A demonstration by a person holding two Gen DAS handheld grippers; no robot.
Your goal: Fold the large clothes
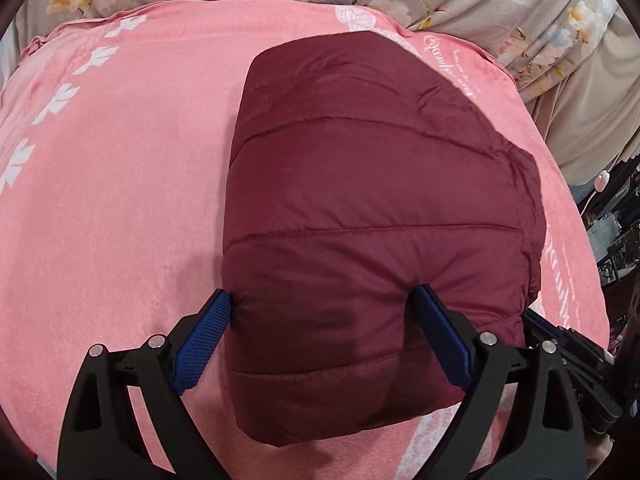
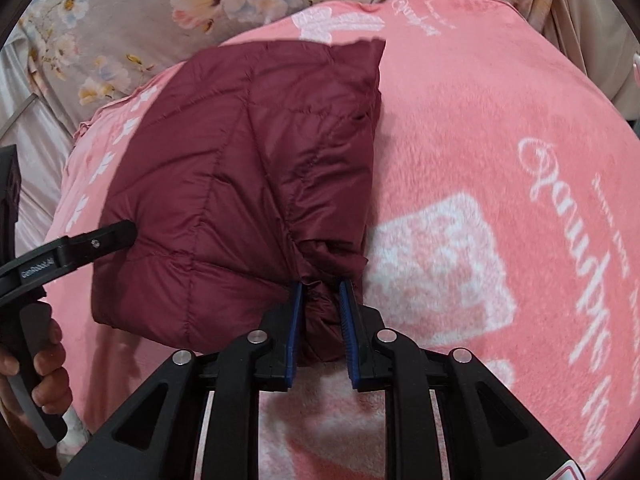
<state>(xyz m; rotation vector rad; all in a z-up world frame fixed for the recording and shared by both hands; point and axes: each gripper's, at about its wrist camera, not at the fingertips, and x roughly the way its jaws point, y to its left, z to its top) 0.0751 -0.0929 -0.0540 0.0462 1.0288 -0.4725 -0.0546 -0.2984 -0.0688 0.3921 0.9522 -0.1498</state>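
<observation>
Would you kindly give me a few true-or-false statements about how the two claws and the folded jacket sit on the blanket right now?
1. The maroon puffer jacket lies folded into a compact bundle on a pink blanket. True.
2. The right claw is open and clear of the jacket. False: its blue pads pinch a bunched corner of the jacket.
3. The left claw has its fingers spread wide, one on each side of the bundle's near end. True.
4. The blanket is plain, without any print. False: it carries white leaf shapes and white script lettering.
5. A floral fabric shows beyond the blanket's far edge. True.
6. The jacket hangs in the air. False: it rests on the blanket.
</observation>
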